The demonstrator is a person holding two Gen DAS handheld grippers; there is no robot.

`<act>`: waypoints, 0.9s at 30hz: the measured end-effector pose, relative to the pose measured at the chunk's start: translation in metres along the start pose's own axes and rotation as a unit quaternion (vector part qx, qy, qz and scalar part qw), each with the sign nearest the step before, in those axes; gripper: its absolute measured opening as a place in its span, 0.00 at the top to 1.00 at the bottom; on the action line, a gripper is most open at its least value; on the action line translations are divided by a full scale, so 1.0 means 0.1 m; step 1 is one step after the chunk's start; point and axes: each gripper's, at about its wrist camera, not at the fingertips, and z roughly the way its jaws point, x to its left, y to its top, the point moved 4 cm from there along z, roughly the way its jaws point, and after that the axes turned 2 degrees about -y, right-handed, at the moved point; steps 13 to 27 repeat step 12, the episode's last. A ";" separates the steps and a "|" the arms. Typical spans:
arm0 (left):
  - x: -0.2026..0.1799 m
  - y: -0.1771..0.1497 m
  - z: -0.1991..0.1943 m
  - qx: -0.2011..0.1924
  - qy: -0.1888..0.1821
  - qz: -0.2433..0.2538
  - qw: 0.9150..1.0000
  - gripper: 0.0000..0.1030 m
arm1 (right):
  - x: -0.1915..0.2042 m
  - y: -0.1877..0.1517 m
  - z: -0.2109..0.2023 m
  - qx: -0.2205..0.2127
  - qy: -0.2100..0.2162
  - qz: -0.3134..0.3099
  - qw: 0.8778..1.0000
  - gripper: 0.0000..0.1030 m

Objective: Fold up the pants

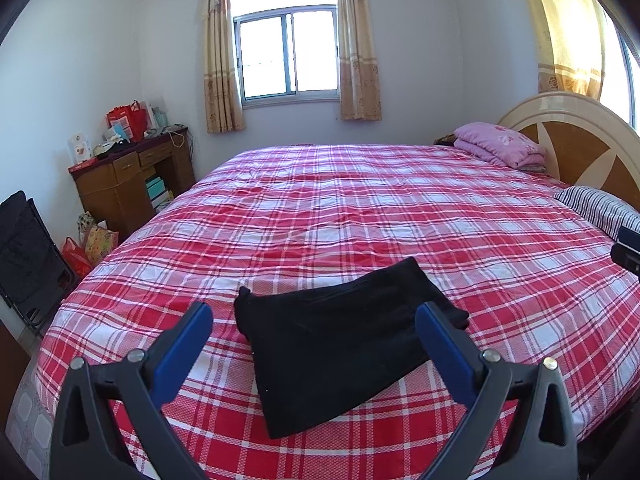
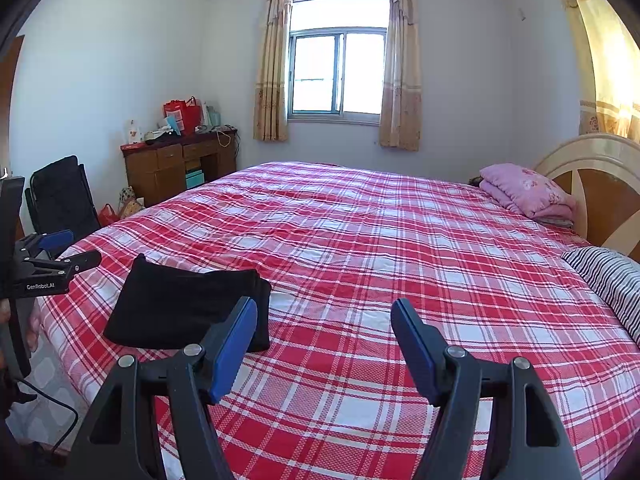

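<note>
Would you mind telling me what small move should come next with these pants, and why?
Probably draw both grippers back: the black pants already lie folded in a compact stack on the bed, and the left gripper and right gripper are open and empty.

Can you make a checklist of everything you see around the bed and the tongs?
Surface: red-and-white checked bedsheet, mostly smooth.
Job's things: black fabric pants, folded into a flat bundle near the bed's near edge.
Clutter: folded pink quilt and striped pillow by the headboard.
Grippers: left tongs open, above the pants, not gripping; right tongs open, empty, beside the pants.
Cables: black cable hanging below the left tongs.
Surroundings: brown wooden desk with red bags, curtained window.
</note>
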 end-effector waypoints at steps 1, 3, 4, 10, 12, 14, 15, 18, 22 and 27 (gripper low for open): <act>0.01 -0.01 0.00 0.000 0.007 0.000 1.000 0.00 | 0.00 0.00 0.00 0.001 0.000 -0.001 1.000 0.31; 0.03 -0.02 0.00 -0.004 0.011 0.003 1.000 0.00 | 0.01 -0.01 0.01 0.001 0.000 -0.002 1.000 0.31; 0.03 -0.03 0.00 -0.006 0.012 0.002 1.000 0.00 | 0.01 -0.01 0.01 0.002 -0.001 -0.002 1.000 0.31; 0.07 -0.05 0.03 -0.006 0.023 0.001 1.000 0.00 | 0.02 -0.02 0.03 0.005 -0.001 -0.004 1.000 0.31; 0.09 -0.05 0.04 -0.007 0.025 0.001 1.000 0.00 | 0.02 -0.02 0.04 0.005 -0.001 -0.004 1.000 0.31; 0.09 -0.05 0.04 -0.007 0.025 0.001 1.000 0.00 | 0.02 -0.02 0.04 0.005 -0.001 -0.004 1.000 0.31; 0.09 -0.05 0.04 -0.007 0.025 0.001 1.000 0.00 | 0.02 -0.02 0.04 0.005 -0.001 -0.004 1.000 0.31; 0.09 -0.05 0.04 -0.007 0.025 0.001 1.000 0.00 | 0.02 -0.02 0.04 0.005 -0.001 -0.004 1.000 0.31; 0.09 -0.05 0.04 -0.007 0.025 0.001 1.000 0.00 | 0.02 -0.02 0.04 0.005 -0.001 -0.004 1.000 0.31; 0.09 -0.05 0.04 -0.007 0.025 0.001 1.000 0.00 | 0.02 -0.02 0.04 0.005 -0.001 -0.004 1.000 0.31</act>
